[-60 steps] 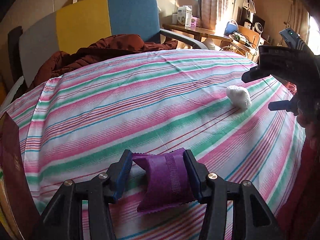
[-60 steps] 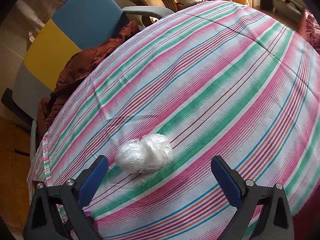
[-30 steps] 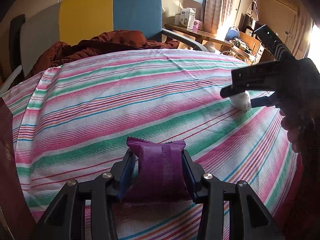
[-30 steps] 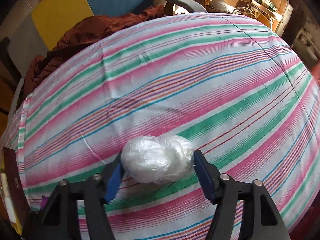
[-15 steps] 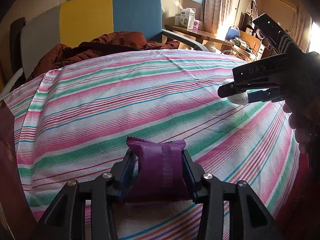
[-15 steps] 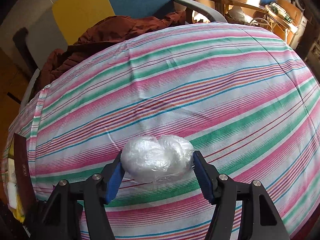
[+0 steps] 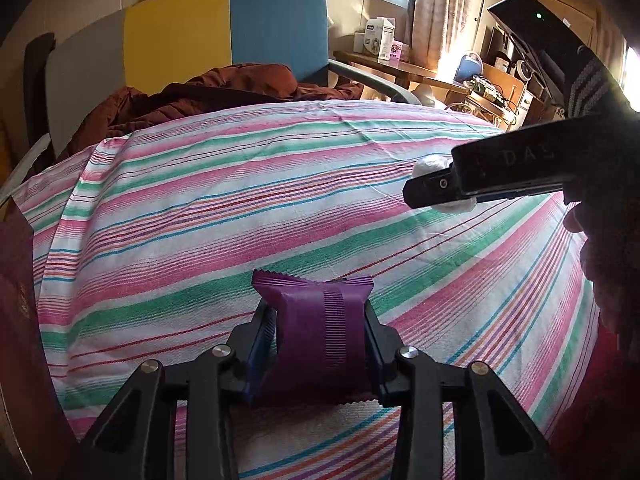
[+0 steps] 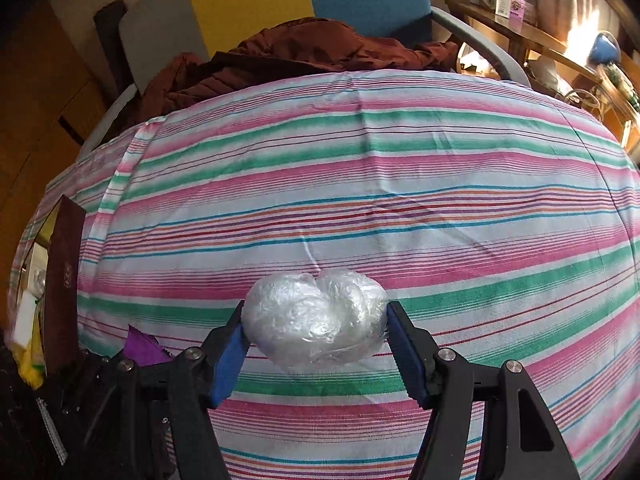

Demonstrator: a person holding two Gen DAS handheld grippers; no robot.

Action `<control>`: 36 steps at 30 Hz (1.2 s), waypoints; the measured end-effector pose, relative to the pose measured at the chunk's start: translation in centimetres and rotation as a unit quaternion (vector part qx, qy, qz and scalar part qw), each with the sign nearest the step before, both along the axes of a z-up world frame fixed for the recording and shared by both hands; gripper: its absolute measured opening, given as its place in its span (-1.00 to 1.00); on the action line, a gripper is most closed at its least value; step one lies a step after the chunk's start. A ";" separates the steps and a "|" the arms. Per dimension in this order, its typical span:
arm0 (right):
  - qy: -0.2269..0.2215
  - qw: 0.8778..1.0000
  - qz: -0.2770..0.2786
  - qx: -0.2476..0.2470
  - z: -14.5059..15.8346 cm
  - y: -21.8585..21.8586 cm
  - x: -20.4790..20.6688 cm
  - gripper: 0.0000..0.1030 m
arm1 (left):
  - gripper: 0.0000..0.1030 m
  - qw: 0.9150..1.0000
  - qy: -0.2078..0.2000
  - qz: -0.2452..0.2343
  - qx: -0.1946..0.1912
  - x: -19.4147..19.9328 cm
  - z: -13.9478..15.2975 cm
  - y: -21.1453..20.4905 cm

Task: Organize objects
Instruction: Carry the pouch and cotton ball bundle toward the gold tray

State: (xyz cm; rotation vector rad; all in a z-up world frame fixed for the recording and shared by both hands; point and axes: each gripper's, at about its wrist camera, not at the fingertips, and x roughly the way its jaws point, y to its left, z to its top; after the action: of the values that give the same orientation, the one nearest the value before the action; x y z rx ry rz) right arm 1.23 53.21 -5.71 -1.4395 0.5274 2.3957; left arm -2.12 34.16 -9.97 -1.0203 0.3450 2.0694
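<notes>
A purple snack packet [image 7: 323, 334] is pinched upright in my left gripper [image 7: 320, 340], lifted just above the striped tablecloth [image 7: 240, 208]. My right gripper [image 8: 316, 340] is shut on a white ball of crinkled plastic wrap [image 8: 314, 322], held clear of the cloth. In the left wrist view the right gripper [image 7: 444, 190] enters from the right with the white ball [image 7: 430, 165] peeking around its finger. In the right wrist view a corner of the purple packet [image 8: 140, 346] shows at lower left.
A maroon box [image 8: 62, 284] stands at the table's left edge, with white and yellow items [image 8: 26, 320] beside it. A brown jacket [image 7: 216, 88] lies on a grey, yellow and blue chair [image 7: 192, 36] behind the table. A cluttered wooden shelf [image 7: 480, 84] sits at back right.
My right gripper closed on the white plastic ball and lifted it off the cloth, moving left. My left gripper raised the purple packet and has since stayed put.
</notes>
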 end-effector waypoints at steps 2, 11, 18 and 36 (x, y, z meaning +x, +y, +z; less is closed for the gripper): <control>-0.004 1.000 0.013 0.003 -0.2 -0.5 -0.2 0.28 | -0.24 1.000 0.000 0.001 -0.002 0.2 0.3 -0.4; -0.027 0.998 0.047 0.016 -1.1 -1.9 -1.0 0.28 | -0.24 0.999 0.020 -0.018 0.025 3.1 4.9 -5.4; -0.069 0.994 0.078 0.034 -1.9 -4.2 -1.8 0.28 | -0.24 0.998 0.036 0.021 0.039 2.8 8.5 -11.5; 0.045 0.980 0.194 -0.002 4.0 -21.4 -6.0 0.28 | -0.24 0.979 0.070 0.187 0.033 -2.1 10.1 -25.0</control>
State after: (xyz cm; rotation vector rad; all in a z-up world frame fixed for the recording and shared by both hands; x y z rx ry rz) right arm -4.78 31.84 -1.68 -1.5621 0.2905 2.7689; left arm -4.20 9.13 0.12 -0.9565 0.1620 2.4805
